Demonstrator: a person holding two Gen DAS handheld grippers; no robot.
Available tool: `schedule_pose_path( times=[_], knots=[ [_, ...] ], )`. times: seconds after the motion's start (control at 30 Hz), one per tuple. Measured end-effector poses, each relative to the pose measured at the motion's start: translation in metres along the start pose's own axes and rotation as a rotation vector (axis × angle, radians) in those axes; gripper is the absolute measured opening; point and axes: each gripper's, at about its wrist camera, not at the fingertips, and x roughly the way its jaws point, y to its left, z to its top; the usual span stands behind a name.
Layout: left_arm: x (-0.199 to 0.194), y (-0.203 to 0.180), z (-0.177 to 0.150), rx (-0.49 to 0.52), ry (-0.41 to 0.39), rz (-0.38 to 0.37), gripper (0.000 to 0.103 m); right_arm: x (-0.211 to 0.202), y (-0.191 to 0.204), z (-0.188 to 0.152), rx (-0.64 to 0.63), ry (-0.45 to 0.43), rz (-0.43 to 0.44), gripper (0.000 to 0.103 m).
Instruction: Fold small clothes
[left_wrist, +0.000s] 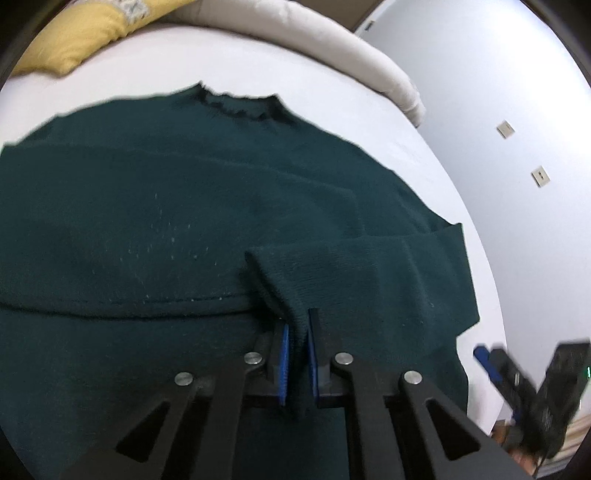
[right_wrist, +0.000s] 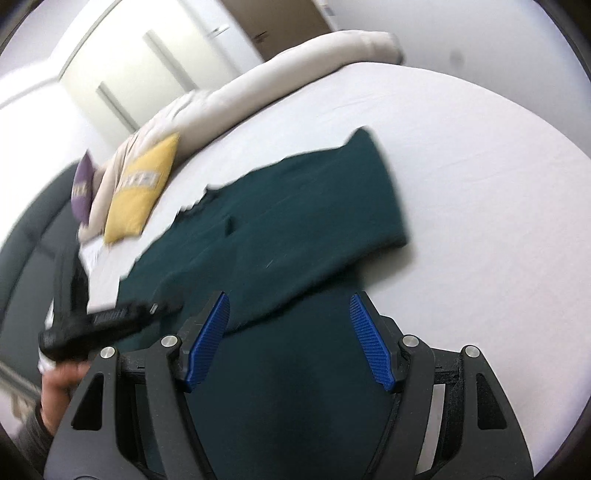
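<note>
A dark green sweater (left_wrist: 166, 206) lies flat on the white bed (left_wrist: 258, 62), collar at the far side. My left gripper (left_wrist: 297, 325) is shut on the cuff of the sweater's sleeve (left_wrist: 284, 280), which is drawn across the body. In the right wrist view the sweater (right_wrist: 295, 229) spreads ahead, one sleeve folded over it. My right gripper (right_wrist: 290, 325) is open and empty above the sweater's near hem. The left gripper (right_wrist: 103, 321) shows blurred at the left of that view.
A yellow cushion (right_wrist: 138, 188), a purple cushion (right_wrist: 83, 188) and a rolled beige duvet (right_wrist: 258, 77) lie along the far side of the bed. White sheet (right_wrist: 480, 221) lies to the right of the sweater. The right gripper shows blurred at lower right (left_wrist: 535, 384).
</note>
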Motion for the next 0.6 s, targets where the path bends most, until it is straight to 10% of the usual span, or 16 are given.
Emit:
schedule_pose_path(
  times=[0.33,0.6],
  knots=[
    [-0.076,0.016,0.041,0.115,-0.175,0.057,0.009,0.041,-0.064,0.072,0.177,-0.007,-0.036,0.066],
    [-0.043,0.092,0.057,0.029,-0.125,0.139,0.009,0.097,-0.065,0.108,0.137,0.039,-0.071,0.065]
  ],
)
